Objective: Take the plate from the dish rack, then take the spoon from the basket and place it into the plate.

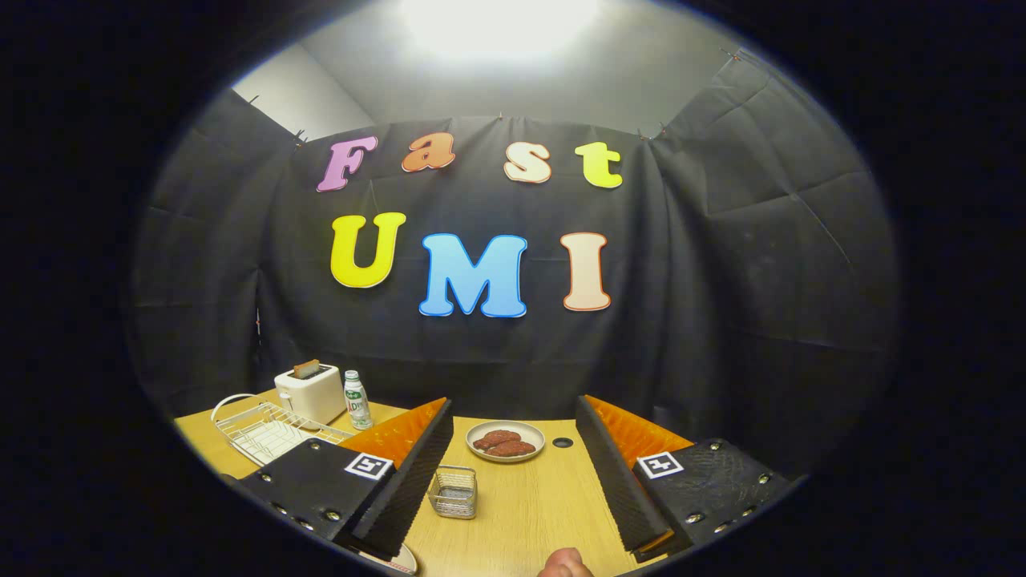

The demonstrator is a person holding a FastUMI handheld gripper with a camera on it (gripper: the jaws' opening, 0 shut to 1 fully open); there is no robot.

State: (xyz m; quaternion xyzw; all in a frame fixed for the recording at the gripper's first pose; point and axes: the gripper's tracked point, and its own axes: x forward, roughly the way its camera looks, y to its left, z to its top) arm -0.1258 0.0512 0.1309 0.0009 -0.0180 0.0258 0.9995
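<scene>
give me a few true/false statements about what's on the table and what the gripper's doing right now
1. The gripper is open with nothing between its fingers. True.
2. The small wire mesh basket stands on the wooden table between the fingers. True.
3. The round grey plate beyond the fingers is empty. False: it holds reddish-brown patties.
4. The white toaster stands next to the white wire dish rack. True.
5. The small white-capped bottle lies on its side. False: it stands upright beside the toaster.
6. The gripper holds a spoon. False: it holds nothing.
</scene>
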